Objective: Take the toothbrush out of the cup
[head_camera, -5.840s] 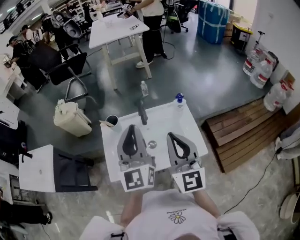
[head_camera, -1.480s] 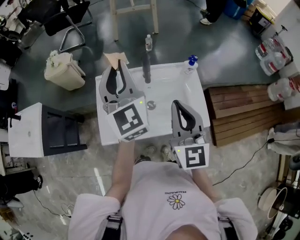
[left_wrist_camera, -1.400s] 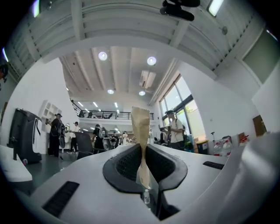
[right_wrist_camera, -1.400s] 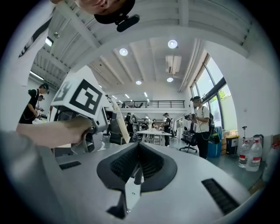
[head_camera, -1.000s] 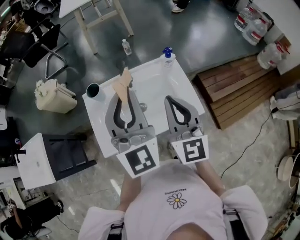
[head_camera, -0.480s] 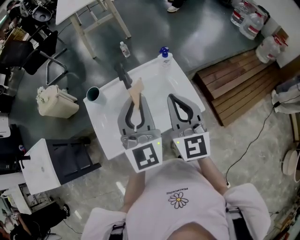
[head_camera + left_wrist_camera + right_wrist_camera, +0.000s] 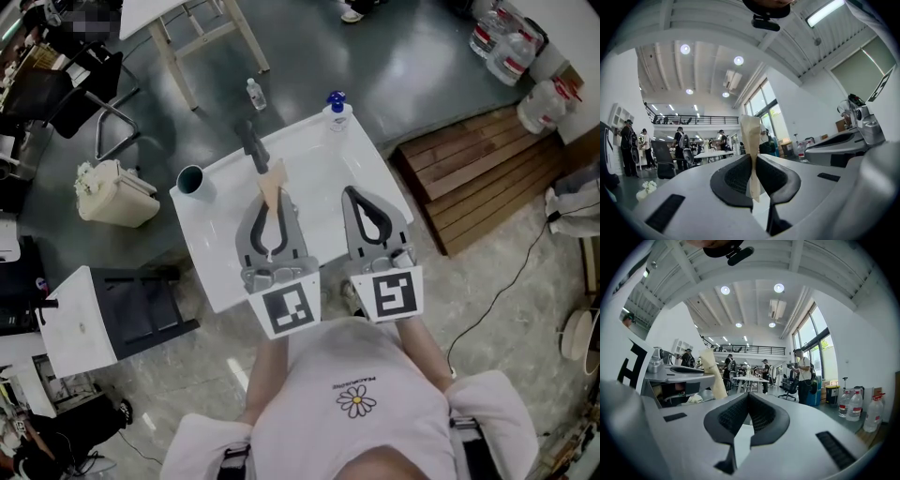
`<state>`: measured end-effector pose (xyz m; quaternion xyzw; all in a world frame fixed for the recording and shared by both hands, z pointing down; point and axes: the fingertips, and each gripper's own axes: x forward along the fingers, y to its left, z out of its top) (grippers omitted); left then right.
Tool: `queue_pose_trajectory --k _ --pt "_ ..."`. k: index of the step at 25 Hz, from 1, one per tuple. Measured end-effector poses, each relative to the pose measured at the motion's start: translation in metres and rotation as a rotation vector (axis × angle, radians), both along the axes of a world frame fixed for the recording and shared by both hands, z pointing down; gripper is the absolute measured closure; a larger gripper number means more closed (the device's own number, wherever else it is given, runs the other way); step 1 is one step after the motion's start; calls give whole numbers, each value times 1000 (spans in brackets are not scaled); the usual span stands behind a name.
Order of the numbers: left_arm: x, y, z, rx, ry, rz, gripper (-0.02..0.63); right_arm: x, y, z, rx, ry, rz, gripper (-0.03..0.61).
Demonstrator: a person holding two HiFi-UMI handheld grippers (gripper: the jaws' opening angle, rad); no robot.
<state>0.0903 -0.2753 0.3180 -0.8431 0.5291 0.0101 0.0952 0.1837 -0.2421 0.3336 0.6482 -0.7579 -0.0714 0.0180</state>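
A flat tan toothbrush is pinched upright in my left gripper, over the middle of the white washbasin top. In the left gripper view the tan strip stands between the black pads, which press on it. The dark cup sits at the basin's far left corner, apart from the toothbrush and with nothing sticking out of it. My right gripper hovers beside the left one with its jaws together and nothing in them. The right gripper view shows the toothbrush off to its left.
A dark faucet rises at the basin's far edge, just beyond the toothbrush. A blue-capped bottle stands at the far right corner. On the floor are a bagged bin, a small bottle and a wooden pallet.
My left gripper, earlier near the cup at the left, has carried the toothbrush right to the basin's middle and sunk a little. The right gripper has stayed put.
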Motion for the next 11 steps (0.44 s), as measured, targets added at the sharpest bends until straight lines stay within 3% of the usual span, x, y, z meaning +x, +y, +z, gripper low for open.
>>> queue_pose_trajectory --k 11 --pt "-11 5 -3 2 36 -24 572 -3 4 -4 12 7 5 566"
